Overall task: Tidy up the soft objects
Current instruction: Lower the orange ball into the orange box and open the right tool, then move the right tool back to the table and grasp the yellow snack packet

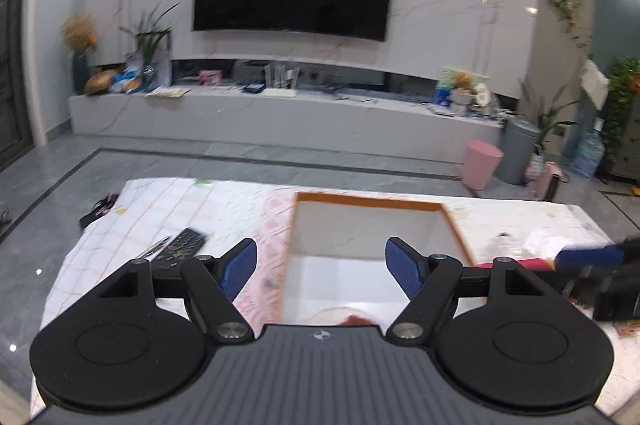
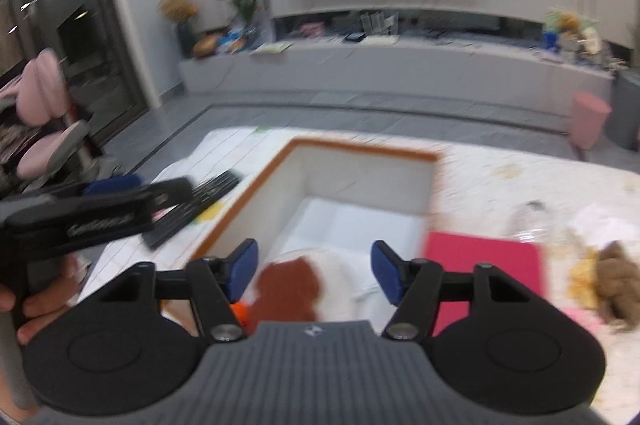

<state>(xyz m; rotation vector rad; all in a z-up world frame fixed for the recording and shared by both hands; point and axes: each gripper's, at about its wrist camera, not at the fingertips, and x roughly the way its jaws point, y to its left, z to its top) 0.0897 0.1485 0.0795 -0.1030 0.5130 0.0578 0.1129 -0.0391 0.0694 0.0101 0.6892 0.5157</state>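
Soft toy (image 2: 304, 285): we see a white and rust-brown plush lying at the near end of the box, just below and between our right fingers; in the left view only a sliver of it shows (image 1: 352, 319)
Table (image 2: 500, 169): we work over a pale patterned cover, which carries everything below
Box (image 2: 360, 149): we read it as the target, white inside with an orange rim, open-topped, mid-table; the far part of its floor looks bare
Pink sheet (image 2: 480, 253): flat, just right of the box, touching or nearly touching its wall; we cannot tell which
Brown plush (image 2: 618, 277): we judge this the next soft object, lying right of the pink sheet among crumpled wrapping
Remote (image 1: 182, 247): left of the box, not our concern
Right gripper (image 2: 314, 269): spread wide, pinching nothing, poised above the toy
Left gripper (image 1: 320, 263): spread wide too, empty, aimed over the box
Doing it well: we keep the right fingers spread, swing towards the brown plush, close on its bulk, not the wrapping, then release low inside the box, clear of the rim
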